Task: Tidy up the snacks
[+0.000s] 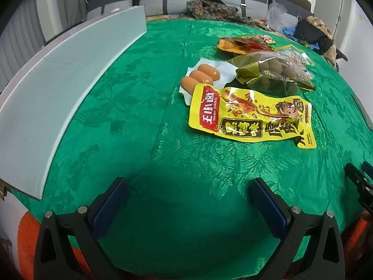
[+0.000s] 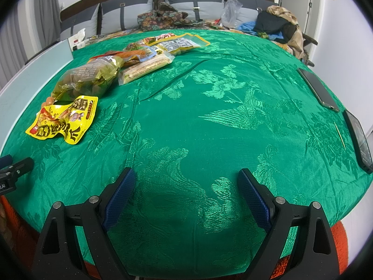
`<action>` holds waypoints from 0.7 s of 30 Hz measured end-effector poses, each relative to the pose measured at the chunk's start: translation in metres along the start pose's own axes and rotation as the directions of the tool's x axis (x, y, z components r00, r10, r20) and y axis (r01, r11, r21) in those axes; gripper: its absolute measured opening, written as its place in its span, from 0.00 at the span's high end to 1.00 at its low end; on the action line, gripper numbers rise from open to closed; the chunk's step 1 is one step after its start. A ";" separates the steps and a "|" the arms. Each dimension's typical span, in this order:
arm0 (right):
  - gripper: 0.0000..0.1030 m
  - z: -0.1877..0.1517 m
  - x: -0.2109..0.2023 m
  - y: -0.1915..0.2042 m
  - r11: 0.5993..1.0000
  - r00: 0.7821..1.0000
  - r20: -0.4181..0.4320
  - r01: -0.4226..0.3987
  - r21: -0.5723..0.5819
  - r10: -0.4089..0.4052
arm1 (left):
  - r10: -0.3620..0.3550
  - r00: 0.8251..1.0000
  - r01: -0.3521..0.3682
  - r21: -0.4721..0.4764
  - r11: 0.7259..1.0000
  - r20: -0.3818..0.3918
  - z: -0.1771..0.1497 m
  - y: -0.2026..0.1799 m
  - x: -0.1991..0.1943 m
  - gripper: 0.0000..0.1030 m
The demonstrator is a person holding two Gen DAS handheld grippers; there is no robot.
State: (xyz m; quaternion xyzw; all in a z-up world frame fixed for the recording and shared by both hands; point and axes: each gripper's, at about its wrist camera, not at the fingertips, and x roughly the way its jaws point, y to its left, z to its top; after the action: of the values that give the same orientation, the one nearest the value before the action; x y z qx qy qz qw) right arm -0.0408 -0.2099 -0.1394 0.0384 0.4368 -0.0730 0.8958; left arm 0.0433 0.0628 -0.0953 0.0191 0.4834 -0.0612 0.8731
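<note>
Snack packs lie in a loose group on the green cloth (image 1: 139,121). A yellow pouch (image 1: 251,116) is nearest, also in the right wrist view (image 2: 63,119). Behind it lie a sausage pack (image 1: 202,77) on white, a clear bag of brown balls (image 1: 272,74) (image 2: 88,79), and an orange-red pack (image 1: 242,43). The right wrist view also shows a long cracker pack (image 2: 146,66) and further packs (image 2: 172,43). My left gripper (image 1: 188,186) is open and empty, well short of the yellow pouch. My right gripper (image 2: 186,177) is open and empty over bare cloth.
A pale board (image 1: 70,74) stands along the table's left edge. Two phones (image 2: 319,89) (image 2: 359,137) and a thin stick (image 2: 340,135) lie at the right edge. Behind the table is a sofa with clothes and bags (image 2: 277,23).
</note>
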 end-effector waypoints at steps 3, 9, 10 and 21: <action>0.11 0.000 0.000 0.000 1.000 1.000 0.000 0.000 0.000 0.000 | -0.041 0.999 0.040 -0.047 0.998 -0.013 0.003 0.014 -0.003 0.00; 0.11 0.000 0.000 0.000 1.000 1.000 0.000 0.000 0.000 0.000 | -0.103 0.995 0.100 -0.118 0.988 -0.019 0.011 0.034 -0.007 0.00; 0.11 0.000 0.000 0.000 1.000 1.000 0.000 0.000 0.000 0.000 | -0.114 0.993 0.112 -0.100 0.989 -0.014 0.013 0.033 -0.009 0.00; 0.11 0.000 0.000 0.000 1.000 1.000 0.000 0.001 0.002 -0.001 | -0.222 0.974 0.226 0.346 0.911 -0.051 0.066 -0.019 -0.024 0.00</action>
State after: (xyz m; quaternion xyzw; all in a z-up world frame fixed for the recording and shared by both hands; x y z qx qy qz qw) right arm -0.0411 -0.2097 -0.1398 0.0389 0.4369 -0.0740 0.8956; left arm 0.0840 0.0404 -0.0398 0.1189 0.4685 -0.2455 0.8403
